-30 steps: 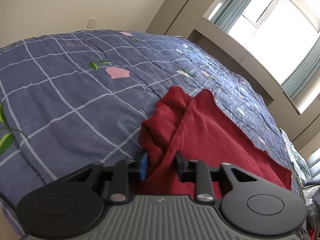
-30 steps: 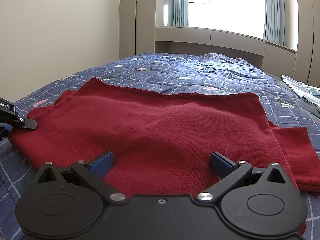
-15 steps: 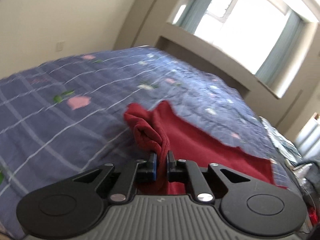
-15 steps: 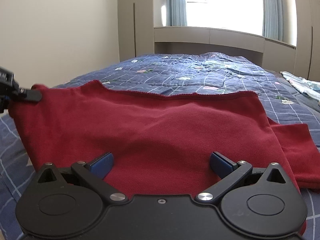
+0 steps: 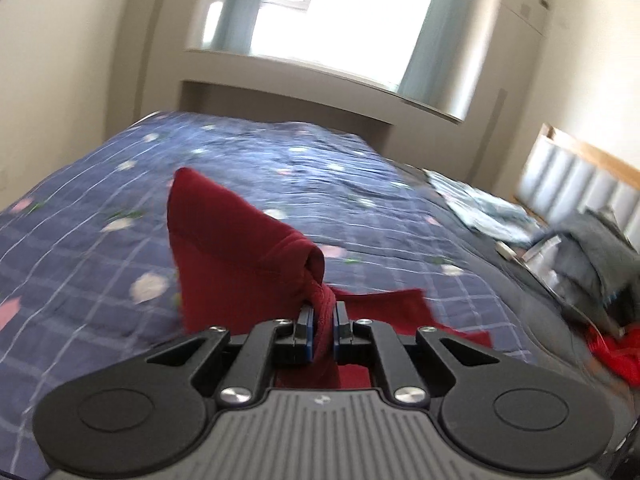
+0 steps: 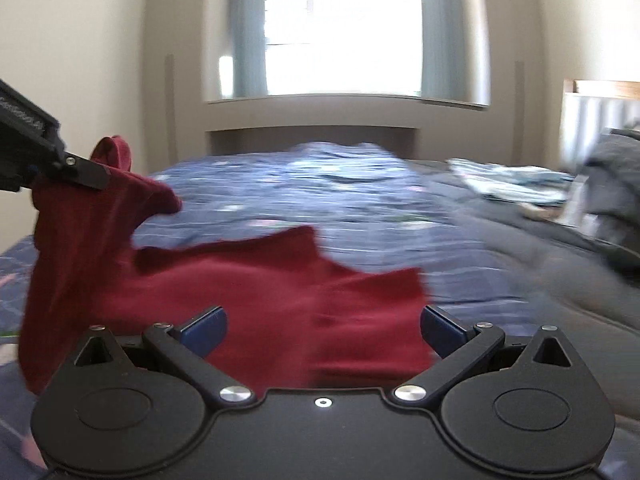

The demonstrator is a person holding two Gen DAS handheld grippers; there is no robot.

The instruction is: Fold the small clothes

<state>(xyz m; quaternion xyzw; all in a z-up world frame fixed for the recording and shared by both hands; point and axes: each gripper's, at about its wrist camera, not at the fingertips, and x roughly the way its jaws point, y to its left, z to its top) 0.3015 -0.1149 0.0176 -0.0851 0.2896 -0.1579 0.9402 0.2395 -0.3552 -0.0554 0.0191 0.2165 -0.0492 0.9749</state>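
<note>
The left tool [image 5: 323, 322] is clamped tight on a bunched corner of the dark red knit garment [image 5: 240, 256], and that corner rides up off the blue checked floral quilt on the bed [image 5: 100, 240], peaking toward the centre-left of the left wrist frame. In the right wrist view that pinched corner sits high at the left edge, with the cloth hanging down from it and the rest spreading low across the centre of the frame. The right tool [image 6: 322, 330] is spread wide with nothing between its blue pads [image 6: 204, 326], though the garment's near edge lies right in front of that gap. So here's the relation that matters: the garment's long run goes from upper left, where it's lifted, down toward lower right, where it looks to rest on the bed. The free end lies closer to the right tool, so I'd judge the lifted corner gets carried across toward that side. Motion blur softens both views.
</note>
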